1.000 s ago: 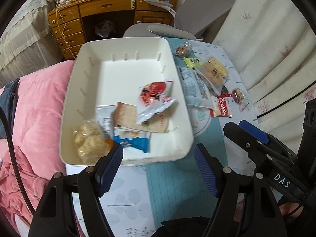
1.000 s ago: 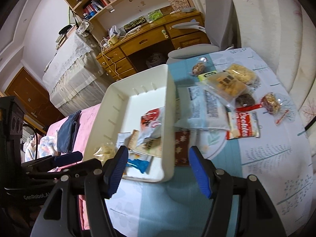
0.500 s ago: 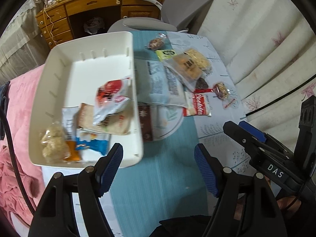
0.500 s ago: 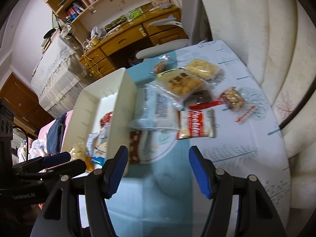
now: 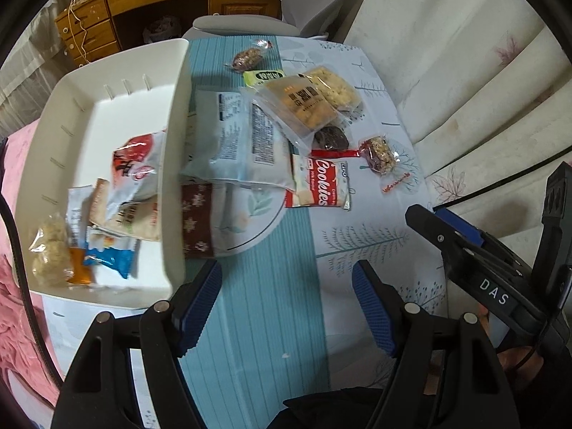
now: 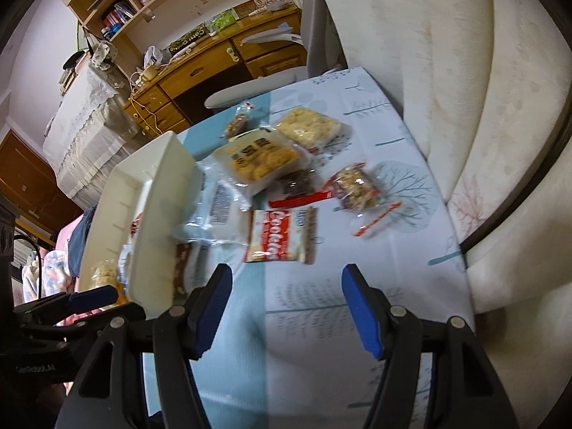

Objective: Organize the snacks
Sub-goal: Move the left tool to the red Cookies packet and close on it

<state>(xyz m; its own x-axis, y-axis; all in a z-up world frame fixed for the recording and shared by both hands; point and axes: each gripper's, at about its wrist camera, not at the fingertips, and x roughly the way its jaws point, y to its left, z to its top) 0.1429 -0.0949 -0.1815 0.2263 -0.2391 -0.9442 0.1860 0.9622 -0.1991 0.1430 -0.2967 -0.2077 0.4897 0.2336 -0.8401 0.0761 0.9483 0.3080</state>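
A white bin [image 5: 107, 107] on the table's left holds several snack packs [image 5: 132, 168]; it also shows in the right wrist view [image 6: 161, 214]. Loose snacks lie to its right: a red Cookies pack [image 5: 320, 186] [image 6: 282, 236], a large white bag [image 5: 239, 139] [image 6: 221, 207], a brown star-printed bar [image 5: 196, 220] by the bin wall, a clear cookie pack [image 5: 304, 103] [image 6: 257, 157] and a nut bar [image 5: 379, 153] [image 6: 355, 186]. My left gripper [image 5: 286, 296] is open and empty above the table's near part. My right gripper [image 6: 284, 307] is open and empty, short of the Cookies pack.
The table carries a blue and white tree-print cloth [image 5: 257, 321]. A cream curtain [image 6: 447, 71] hangs along the right edge. A grey chair [image 5: 250, 25] and a wooden desk [image 6: 200, 68] stand beyond the far end. A pink bed cover [image 5: 10, 178] lies left of the bin.
Both grippers have swung to the right, from over the bin toward the loose snacks. The right gripper has come closer to the Cookies pack. Both stay open and empty.
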